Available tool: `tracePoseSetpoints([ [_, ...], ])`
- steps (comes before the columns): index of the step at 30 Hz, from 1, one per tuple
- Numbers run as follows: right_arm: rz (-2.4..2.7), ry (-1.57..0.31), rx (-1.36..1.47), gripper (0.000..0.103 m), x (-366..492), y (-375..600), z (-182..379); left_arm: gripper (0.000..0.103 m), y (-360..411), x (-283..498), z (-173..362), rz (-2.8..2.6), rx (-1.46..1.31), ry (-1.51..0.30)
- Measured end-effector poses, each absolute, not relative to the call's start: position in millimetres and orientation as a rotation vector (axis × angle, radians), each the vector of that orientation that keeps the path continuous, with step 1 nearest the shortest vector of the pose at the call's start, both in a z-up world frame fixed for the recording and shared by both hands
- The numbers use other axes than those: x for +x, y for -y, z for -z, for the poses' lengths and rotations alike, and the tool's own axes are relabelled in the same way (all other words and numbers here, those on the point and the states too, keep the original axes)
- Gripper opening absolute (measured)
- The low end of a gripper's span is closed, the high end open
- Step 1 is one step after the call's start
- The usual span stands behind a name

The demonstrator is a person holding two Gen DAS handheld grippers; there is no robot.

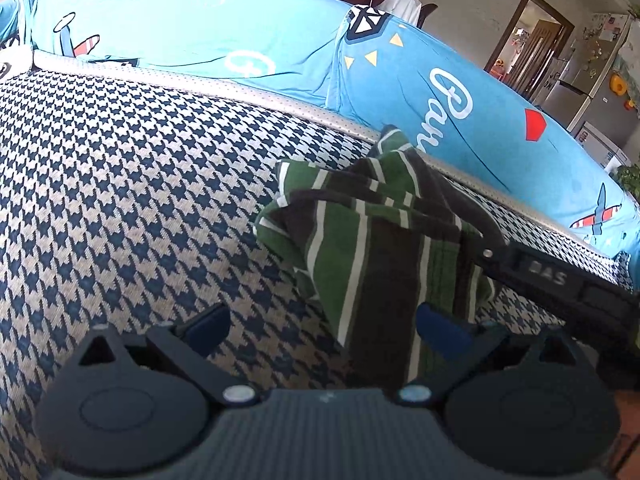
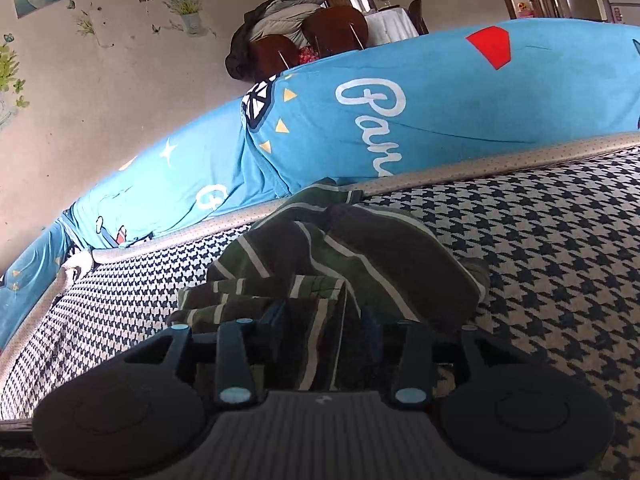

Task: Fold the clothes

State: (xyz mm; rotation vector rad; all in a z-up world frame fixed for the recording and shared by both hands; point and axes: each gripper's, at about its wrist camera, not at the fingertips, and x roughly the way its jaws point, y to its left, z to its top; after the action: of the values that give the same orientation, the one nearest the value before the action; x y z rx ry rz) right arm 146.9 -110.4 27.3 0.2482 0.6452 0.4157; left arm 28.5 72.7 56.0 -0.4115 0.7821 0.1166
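Tongs frame this moment from both our hands. Our left tongs [image 1: 320, 330] stand wide open, gripping nothing; their right pad rests at the near edge of the striped garment [image 1: 376, 240], and whether it touches the cloth we cannot tell. Our right tongs [image 2: 324, 328] are partly parted, with a fold of the same cloth lying between the pads; we read no firm pinch there, so we judge the fabric loose, not held.

The garment, green and dark brown with thin white stripes, sits bunched in a rumpled heap on the houndstooth seat cushion [image 1: 120, 184] of a sofa, its far end close to the pale piping [image 2: 500, 152] where the seat meets the blue printed backrest cover [image 1: 192, 28]. Beyond the sofa we see chairs and a doorway.

We judge the fold barely begun: no flat panel or clean edge is visible. The risk from here lies in the heap itself. Closing the right tongs on stacked layers could lift several thicknesses at once and drag the bundle without opening it. The left tongs, closing this near the hem, could miss the cloth or nip the cushion weave beneath.
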Motion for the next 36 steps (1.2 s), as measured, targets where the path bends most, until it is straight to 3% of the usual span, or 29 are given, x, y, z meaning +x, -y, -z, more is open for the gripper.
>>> tracePoseSetpoints([
  [3, -0.428, -0.640, 0.246, 0.041, 150, 106, -25, 0.103, -73, 29, -56, -0.118, -0.417, -0.783],
  [9, -0.448, -0.624, 0.215, 0.011, 146, 99, -28, 0.103, -73, 30, -54, -0.129, -0.416, -0.784],
  [26, -0.533, -0.527, 0.254, 0.008, 67, 119, -66, 0.103, -88, 21, -65, -0.251, -0.416, -0.674],
  [36, -0.558, -0.556, 0.244, 0.008, 2, 127, -58, 0.103, -70, 1, -70, -0.203, -0.364, -0.610],
])
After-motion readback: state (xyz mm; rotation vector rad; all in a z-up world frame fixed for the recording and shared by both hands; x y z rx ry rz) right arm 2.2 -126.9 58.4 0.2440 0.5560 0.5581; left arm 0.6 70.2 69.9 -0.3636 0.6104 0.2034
